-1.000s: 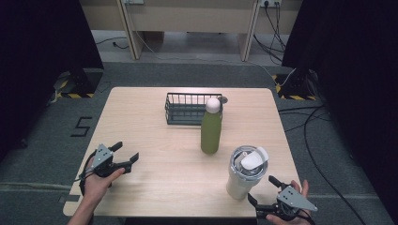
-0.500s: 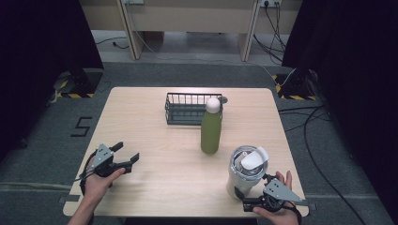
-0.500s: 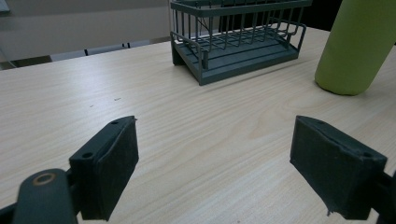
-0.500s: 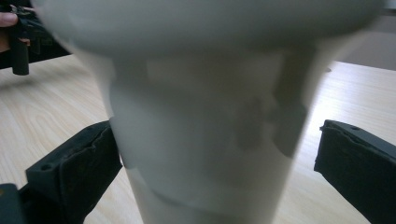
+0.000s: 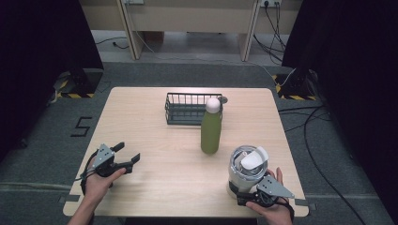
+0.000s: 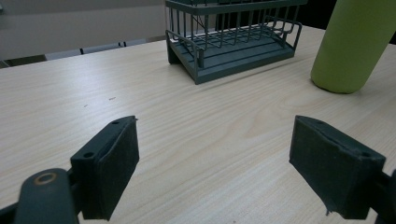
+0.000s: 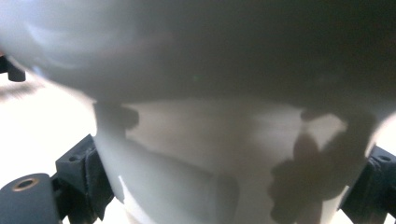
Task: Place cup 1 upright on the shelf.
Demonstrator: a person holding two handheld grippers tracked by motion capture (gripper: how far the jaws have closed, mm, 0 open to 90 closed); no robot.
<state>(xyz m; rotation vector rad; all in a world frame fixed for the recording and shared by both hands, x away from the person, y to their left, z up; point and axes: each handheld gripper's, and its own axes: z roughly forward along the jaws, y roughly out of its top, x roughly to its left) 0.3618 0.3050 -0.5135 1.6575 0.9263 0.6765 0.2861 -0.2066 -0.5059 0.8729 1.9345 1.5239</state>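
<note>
Wooden table [image 5: 155,140]: my right gripper [image 5: 249,198] has just closed its jaws around the tumbler [image 5: 245,169] at five o'clock, grasp begun; left gripper [image 5: 126,159] idles agape.

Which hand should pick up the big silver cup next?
The right. The right gripper already has its jaws around the base of the silver cup, having just closed in on it. The left gripper sits open on the table's far side.
</note>
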